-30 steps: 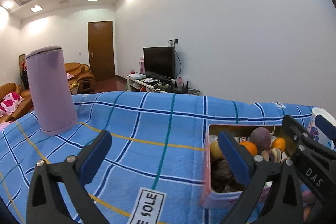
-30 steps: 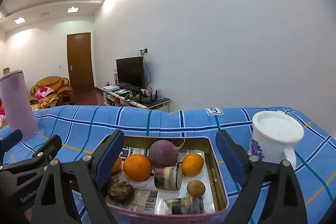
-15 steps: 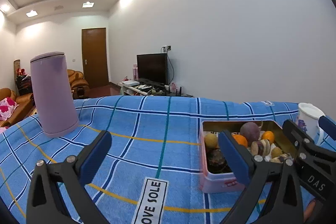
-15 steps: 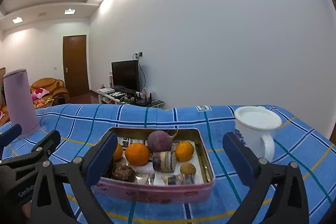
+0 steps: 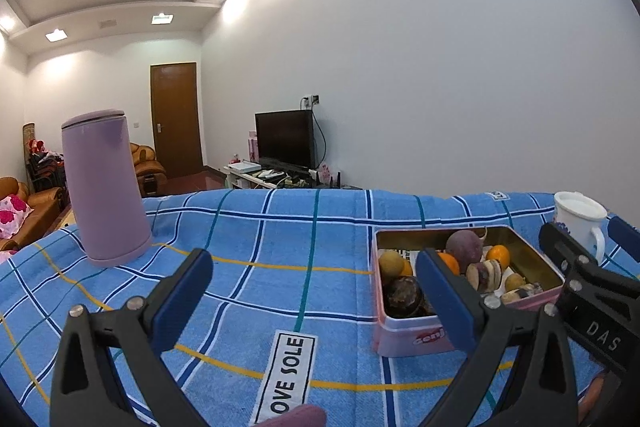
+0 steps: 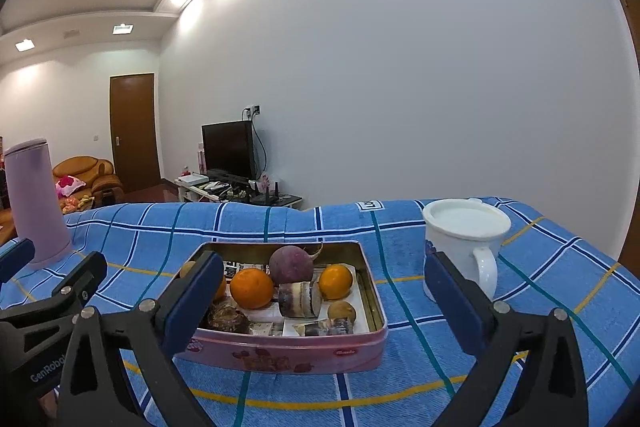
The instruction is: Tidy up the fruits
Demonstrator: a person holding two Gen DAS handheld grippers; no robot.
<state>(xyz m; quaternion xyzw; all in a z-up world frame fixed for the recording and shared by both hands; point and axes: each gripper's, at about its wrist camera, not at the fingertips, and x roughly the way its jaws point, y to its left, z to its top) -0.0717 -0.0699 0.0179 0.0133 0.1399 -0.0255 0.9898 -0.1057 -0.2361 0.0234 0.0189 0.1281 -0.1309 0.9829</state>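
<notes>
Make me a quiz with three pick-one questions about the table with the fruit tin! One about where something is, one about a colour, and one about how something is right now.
1. Where is the white mug?
A. inside the tin
B. on the blue checked cloth, right of the tin
C. on top of the purple canister

2. What colour is the tall canister?
A. purple
B. green
C. red

3. How is the right gripper?
A. shut on an orange
B. shut on the mug
C. open, holding nothing

Answers:
1. B, since the mug stands on the cloth beside the pink tin.
2. A, its whole body looks pale purple.
3. C, its blue-padded fingers stand wide apart, and the oranges lie in the tin beyond them.
</notes>
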